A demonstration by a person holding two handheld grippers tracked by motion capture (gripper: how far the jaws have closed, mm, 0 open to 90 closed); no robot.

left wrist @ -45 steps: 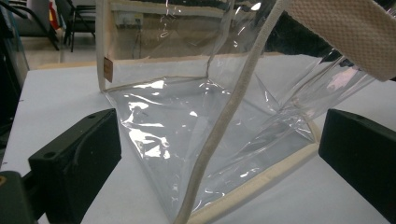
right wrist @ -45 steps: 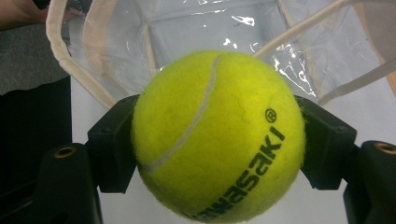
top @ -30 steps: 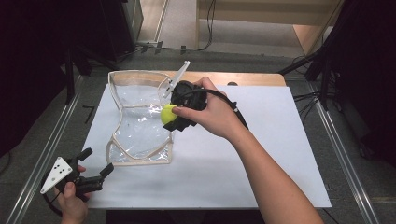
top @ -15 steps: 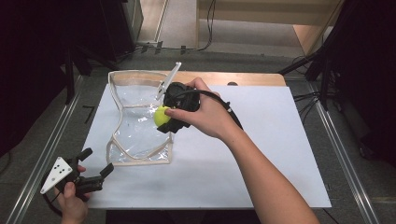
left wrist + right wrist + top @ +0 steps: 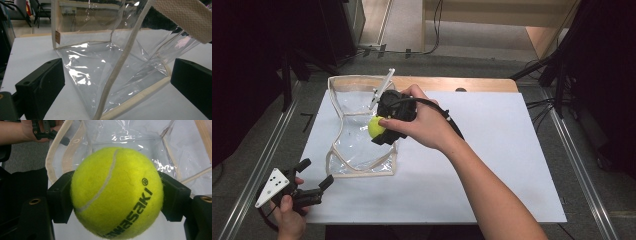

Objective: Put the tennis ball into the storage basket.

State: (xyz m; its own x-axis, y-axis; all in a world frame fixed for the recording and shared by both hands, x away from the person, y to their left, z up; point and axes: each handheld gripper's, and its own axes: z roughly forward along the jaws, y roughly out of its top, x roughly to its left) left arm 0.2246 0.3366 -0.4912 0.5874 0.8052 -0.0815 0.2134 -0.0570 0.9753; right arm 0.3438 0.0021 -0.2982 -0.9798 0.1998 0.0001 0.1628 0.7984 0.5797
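Right gripper (image 5: 379,127) clamped on tennis ball (image 5: 376,126), carried leftward since a second ago, now over mouth of clear bag (image 5: 357,160). Left gripper (image 5: 314,178) idle near bag corner, jaws apart, holding nothing. Release likely next.

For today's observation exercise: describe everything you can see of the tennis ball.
The tennis ball is bright yellow-green and fuzzy, with a pale curved seam and black printed lettering plus a small ® mark. It looks whole and round. The right gripper clamps it between its black jaws, one pad on each side, and holds it over the open top of the clear bag on the white table.
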